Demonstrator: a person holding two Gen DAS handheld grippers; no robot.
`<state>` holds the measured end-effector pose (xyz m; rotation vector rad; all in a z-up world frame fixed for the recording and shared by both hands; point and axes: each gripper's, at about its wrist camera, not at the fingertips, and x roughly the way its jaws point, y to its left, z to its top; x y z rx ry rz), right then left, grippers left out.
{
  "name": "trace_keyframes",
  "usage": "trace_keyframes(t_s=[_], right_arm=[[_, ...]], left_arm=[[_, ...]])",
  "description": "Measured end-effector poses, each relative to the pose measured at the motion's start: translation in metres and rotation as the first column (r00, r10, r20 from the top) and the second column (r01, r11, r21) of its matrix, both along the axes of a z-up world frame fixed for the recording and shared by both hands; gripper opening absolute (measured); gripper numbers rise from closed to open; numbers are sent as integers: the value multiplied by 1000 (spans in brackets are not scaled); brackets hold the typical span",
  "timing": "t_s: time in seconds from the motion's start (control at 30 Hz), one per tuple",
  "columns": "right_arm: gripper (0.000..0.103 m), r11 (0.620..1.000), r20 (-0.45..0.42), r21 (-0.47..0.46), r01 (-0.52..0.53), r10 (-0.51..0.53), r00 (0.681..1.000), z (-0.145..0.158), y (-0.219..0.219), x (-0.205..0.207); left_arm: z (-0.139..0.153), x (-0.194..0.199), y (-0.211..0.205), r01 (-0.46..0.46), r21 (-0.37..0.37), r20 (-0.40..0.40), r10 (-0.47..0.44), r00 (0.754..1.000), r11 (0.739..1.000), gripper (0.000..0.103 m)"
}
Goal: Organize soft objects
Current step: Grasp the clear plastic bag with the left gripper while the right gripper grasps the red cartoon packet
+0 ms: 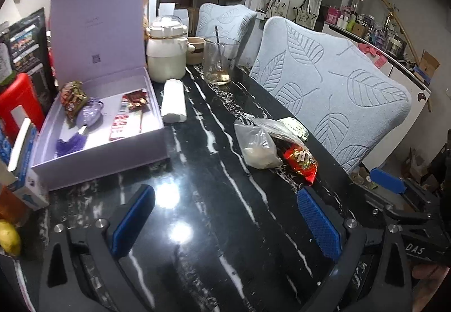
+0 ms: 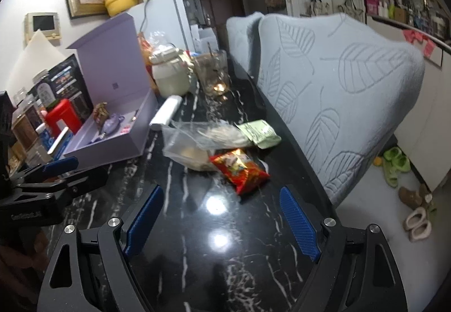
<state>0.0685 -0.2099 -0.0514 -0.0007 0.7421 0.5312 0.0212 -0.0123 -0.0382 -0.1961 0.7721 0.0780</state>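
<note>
Both wrist views look steeply down along the black marble table (image 1: 214, 227), sharing the lilac box (image 2: 112, 143).

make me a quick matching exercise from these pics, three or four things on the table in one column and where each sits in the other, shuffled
Things:
1. red foil snack packet
2. purple tassel charm
3. white wrapped roll
4. clear glass with a spoon

Places:
A. inside the open lilac box
B. far down the table, beside the white jar
C. against the clear plastic bag
D. just outside the box's right wall

Pairs: 1-C, 2-A, 3-D, 4-B
</note>
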Motion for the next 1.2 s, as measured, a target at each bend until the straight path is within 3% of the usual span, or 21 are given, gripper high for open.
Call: trace_keyframes(t_s=[0.4,0.73,0.93,1.03,1.1,1.2], right_arm=[[85,999,-96,-29,36,-38,995,-25,-13,33],[85,998,-137,-44,48,-54,989,-35,-9,59],[85,997,-148,-63,44,-53,988,-39,-4,68],[85,997,-155,-68,46,-56,986,-42,-4,70],[85,996,-160,-72,44,-55,986,-44,-3,72],[85,997,-166,-77,33,-45,985,-47,0,75]], left_arm=[[-23,57,-14,72,-58,-25,-74,997,996,103],[-52,103,-9,86,-151,-62,-96,993,985,103],[-64,126,-14,120,-164,-78,-135,988,979,100],[-69,132,-16,129,-169,-85,-145,986,977,82],[-73,135,-15,127,-173,-96,-145,985,977,60],[-77,135,-14,136,-182,-107,-157,982,974,46]])
